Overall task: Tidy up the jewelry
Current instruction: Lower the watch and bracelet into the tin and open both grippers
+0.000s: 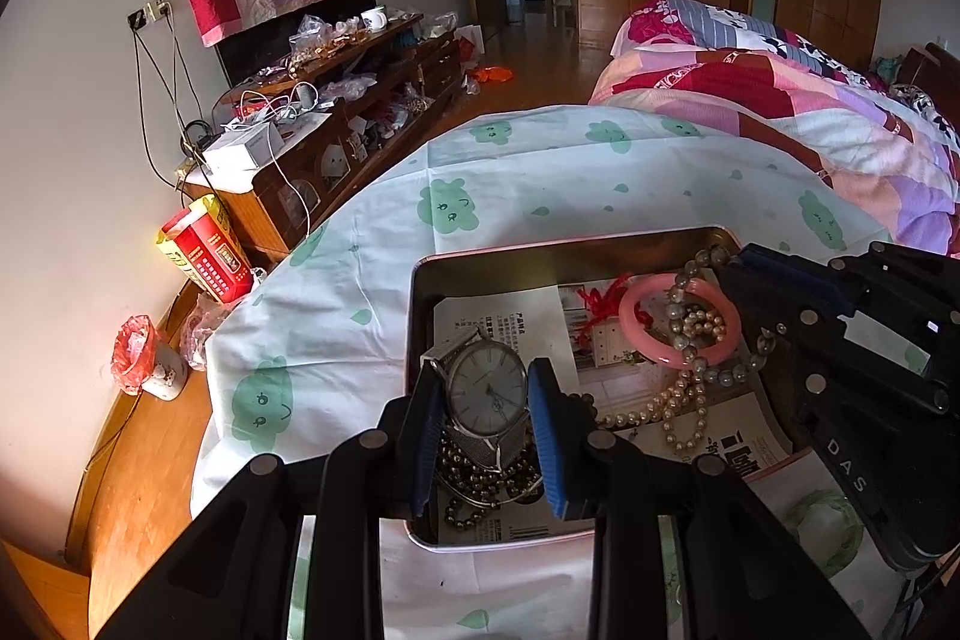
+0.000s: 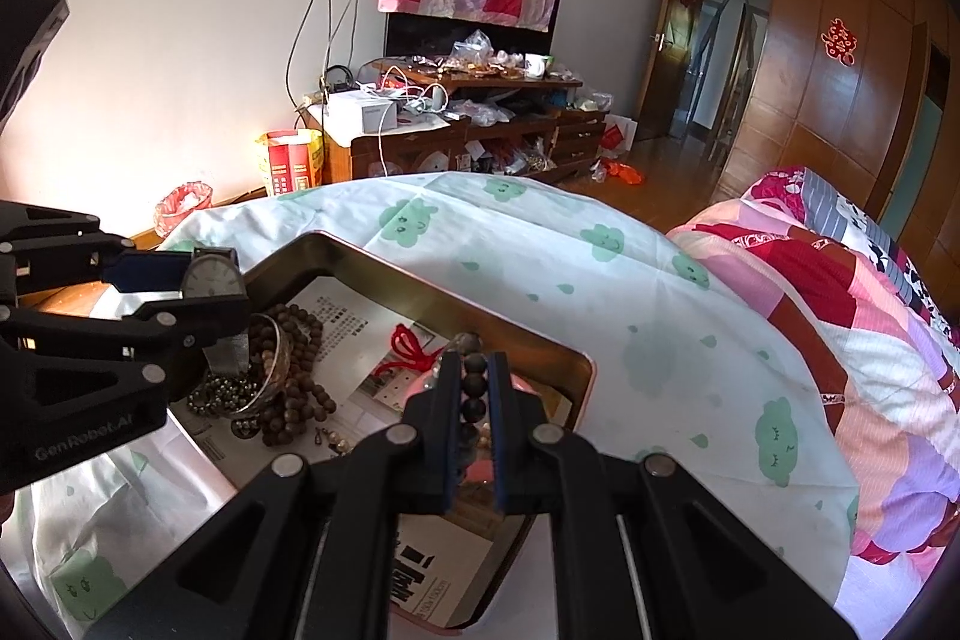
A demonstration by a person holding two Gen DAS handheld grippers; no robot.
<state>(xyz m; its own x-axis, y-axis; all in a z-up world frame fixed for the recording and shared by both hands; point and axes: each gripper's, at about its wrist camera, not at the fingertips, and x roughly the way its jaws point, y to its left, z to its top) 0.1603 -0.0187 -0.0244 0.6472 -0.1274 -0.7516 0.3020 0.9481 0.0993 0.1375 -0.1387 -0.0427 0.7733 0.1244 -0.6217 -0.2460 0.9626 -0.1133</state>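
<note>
The left tool (image 1: 487,421) is clamped on a silver watch (image 1: 487,388) above the metal tray (image 1: 480,256) on the bed. The right tool (image 2: 474,403) pinches a dark bead string (image 2: 474,388) over the same tray.

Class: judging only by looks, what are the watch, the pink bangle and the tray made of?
Watch: brushed silvery metal, judging by its grey sheen and woven mesh strap. Pink bangle: glossy and translucent, so plastic, glass or stone; unclear which. Tray: thin metal with a dull reflective inner wall.
</note>
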